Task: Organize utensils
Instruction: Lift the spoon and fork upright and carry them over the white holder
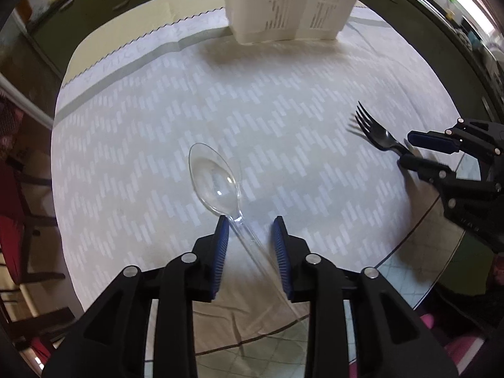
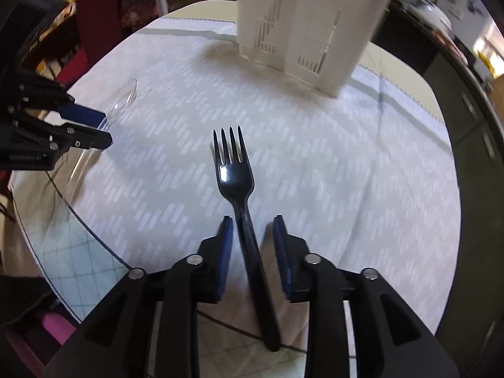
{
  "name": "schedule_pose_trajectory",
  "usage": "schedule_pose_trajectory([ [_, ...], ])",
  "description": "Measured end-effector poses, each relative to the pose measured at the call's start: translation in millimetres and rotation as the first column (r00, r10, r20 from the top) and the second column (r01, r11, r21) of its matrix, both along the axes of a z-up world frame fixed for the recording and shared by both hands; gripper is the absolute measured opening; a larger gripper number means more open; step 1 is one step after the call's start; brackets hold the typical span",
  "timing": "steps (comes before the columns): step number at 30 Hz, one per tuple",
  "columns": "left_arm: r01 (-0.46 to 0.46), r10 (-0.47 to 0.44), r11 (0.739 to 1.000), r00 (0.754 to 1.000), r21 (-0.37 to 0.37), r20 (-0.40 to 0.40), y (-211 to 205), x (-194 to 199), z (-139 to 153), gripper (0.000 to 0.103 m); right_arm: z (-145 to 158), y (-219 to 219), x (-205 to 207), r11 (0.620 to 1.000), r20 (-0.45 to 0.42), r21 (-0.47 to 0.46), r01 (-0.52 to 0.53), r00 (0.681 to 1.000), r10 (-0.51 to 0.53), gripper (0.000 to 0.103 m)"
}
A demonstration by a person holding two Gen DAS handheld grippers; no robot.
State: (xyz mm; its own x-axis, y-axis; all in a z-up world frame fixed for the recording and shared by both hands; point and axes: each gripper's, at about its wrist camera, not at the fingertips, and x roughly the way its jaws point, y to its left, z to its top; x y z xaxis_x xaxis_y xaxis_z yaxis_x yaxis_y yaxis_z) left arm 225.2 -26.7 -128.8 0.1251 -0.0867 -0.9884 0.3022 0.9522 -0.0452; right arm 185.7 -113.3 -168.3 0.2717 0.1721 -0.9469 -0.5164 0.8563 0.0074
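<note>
While flat on cloth, clear spoon (image 1: 215, 186), glossy black fork (image 2: 234, 176).

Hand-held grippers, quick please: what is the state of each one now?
Left hand-held gripper: open, its pads astride the clear spoon handle.
Right hand-held gripper: open, the black fork handle between its pads.

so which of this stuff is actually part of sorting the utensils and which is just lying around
Part of the job:
clear plastic spoon
black plastic fork
white slotted utensil holder

Just lying about:
patterned tablecloth
red chair
</note>
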Motion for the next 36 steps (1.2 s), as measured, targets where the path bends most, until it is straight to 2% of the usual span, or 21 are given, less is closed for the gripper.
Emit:
schedule_pose_trajectory([
  [2,-0.023,0.023,1.000,1.000,0.005,-0.016,-0.4,1.1,-0.2,0.034,0.9,2.9,3.8,1.000,-0.013,-0.004,-0.026,1.000,0.026,0.028],
  [6,-0.062,0.062,0.998,0.997,0.013,-0.035,1.3,1.8,-0.1,0.034,0.8,13.0,14.2,0.997,-0.033,-0.017,-0.076,0.997,0.076,0.027],
  [8,-0.078,0.079,0.997,0.996,0.010,-0.037,1.7,3.0,0.0,0.034,1.6,15.0,15.9,0.995,-0.060,0.004,-0.096,0.994,0.096,0.017],
  [10,-0.085,0.086,0.996,0.996,0.023,-0.025,0.9,4.4,-0.1,0.023,1.7,15.0,15.5,0.995,-0.071,0.007,-0.101,0.992,0.101,0.016],
  [13,-0.094,0.094,0.995,0.995,0.020,-0.012,0.1,8.9,-0.6,0.015,2.0,13.1,17.4,0.995,-0.083,0.023,-0.095,0.992,0.097,0.016],
  [16,-0.090,0.090,0.996,0.996,0.006,0.010,-1.2,11.5,0.0,0.009,3.6,8.0,19.4,0.996,-0.068,0.051,-0.069,0.995,0.072,0.010],
  [19,-0.083,0.083,0.997,0.995,-0.002,0.050,-1.0,10.4,6.2,0.008,16.8,-2.5,17.6,0.993,-0.020,0.113,-0.028,0.999,0.030,0.010],
  [25,-0.089,0.096,0.995,0.979,-0.048,0.179,2.9,4.9,41.6,0.008,49.2,-32.2,6.3,0.966,0.062,0.253,0.053,0.995,-0.071,0.010],
  [30,-0.072,0.107,0.991,0.933,-0.114,0.342,2.1,-6.7,87.7,0.008,83.5,-53.0,-10.0,0.921,0.188,0.373,0.113,0.963,-0.194,0.010],
  [34,-0.047,0.130,0.982,0.874,-0.185,0.469,-0.3,-16.7,127.4,0.008,108.7,-64.6,-19.2,0.888,0.283,0.442,0.130,0.919,-0.275,0.010],
  [36,-0.021,0.136,0.976,0.836,-0.217,0.532,-4.8,-20.6,148.9,0.008,124.7,-74.2,-24.4,0.872,0.346,0.473,0.127,0.883,-0.316,0.010],
])
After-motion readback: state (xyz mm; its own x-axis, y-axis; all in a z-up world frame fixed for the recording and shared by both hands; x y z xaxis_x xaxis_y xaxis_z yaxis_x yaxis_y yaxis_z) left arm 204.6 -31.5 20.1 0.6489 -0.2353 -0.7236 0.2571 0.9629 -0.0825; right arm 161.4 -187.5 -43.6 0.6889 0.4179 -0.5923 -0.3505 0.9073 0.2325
